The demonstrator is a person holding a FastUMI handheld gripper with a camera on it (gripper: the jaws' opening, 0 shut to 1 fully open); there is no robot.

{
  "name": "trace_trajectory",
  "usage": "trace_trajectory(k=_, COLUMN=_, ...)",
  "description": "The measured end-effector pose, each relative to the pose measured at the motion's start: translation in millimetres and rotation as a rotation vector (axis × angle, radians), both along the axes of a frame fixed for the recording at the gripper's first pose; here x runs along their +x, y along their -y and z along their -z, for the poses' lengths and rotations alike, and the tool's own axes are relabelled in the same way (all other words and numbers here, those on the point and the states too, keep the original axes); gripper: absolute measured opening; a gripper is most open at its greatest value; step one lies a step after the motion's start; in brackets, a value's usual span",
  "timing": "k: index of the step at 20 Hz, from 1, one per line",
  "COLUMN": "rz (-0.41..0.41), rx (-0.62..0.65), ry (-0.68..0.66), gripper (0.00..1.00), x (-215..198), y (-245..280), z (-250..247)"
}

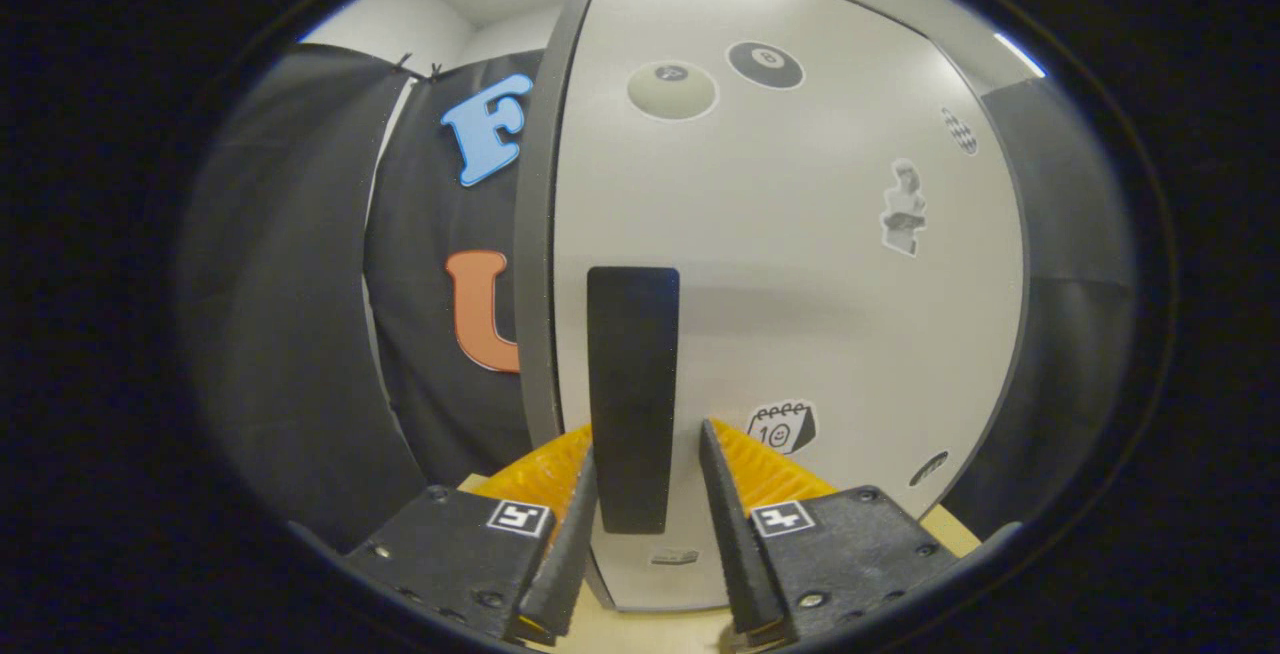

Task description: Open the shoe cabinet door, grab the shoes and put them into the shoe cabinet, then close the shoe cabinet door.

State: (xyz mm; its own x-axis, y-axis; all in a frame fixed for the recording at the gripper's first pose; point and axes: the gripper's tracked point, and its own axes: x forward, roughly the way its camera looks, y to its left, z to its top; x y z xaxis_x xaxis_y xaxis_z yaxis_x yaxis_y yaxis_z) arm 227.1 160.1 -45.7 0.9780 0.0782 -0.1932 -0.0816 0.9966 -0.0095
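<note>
The shoe cabinet's white door (800,264) stands right in front of me, with several stickers on it. Its tall black handle (632,374) runs vertically near the door's left edge. My gripper (648,439) is open, with the handle's lower half between its two fingers. The left finger (575,514) lies against the handle's left side. The right finger (725,504) stands a small gap away from the handle's right side. The cabinet's grey side panel (537,234) shows just left of the door.
Black booth cloth (300,314) hangs to the left of the cabinet and more of it to the right (1070,314). A light wooden surface (650,629) shows under the fingers at the cabinet's foot.
</note>
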Motion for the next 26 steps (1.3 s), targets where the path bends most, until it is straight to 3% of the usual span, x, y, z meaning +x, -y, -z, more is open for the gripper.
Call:
trace_trajectory(k=2, rz=-0.021, rx=0.022, ry=-0.023, gripper=0.37, x=-0.1, y=-3.6, z=2.8)
trace_trajectory(k=4, rz=-0.026, rx=0.015, ry=-0.025, gripper=0.32, x=-2.6, y=-3.2, z=1.7)
trace_trajectory(k=10, rz=-0.048, rx=0.015, ry=-0.036, gripper=0.27, x=-10.9, y=-1.2, z=2.4)
trace_trajectory(k=20, rz=-0.272, rx=0.056, ry=-0.074, gripper=0.24, x=-64.4, y=2.6, z=-6.8)
trace_trajectory(k=26, rz=-0.377, rx=0.096, ry=-0.06, gripper=0.23, x=-92.1, y=41.1, z=-8.3)
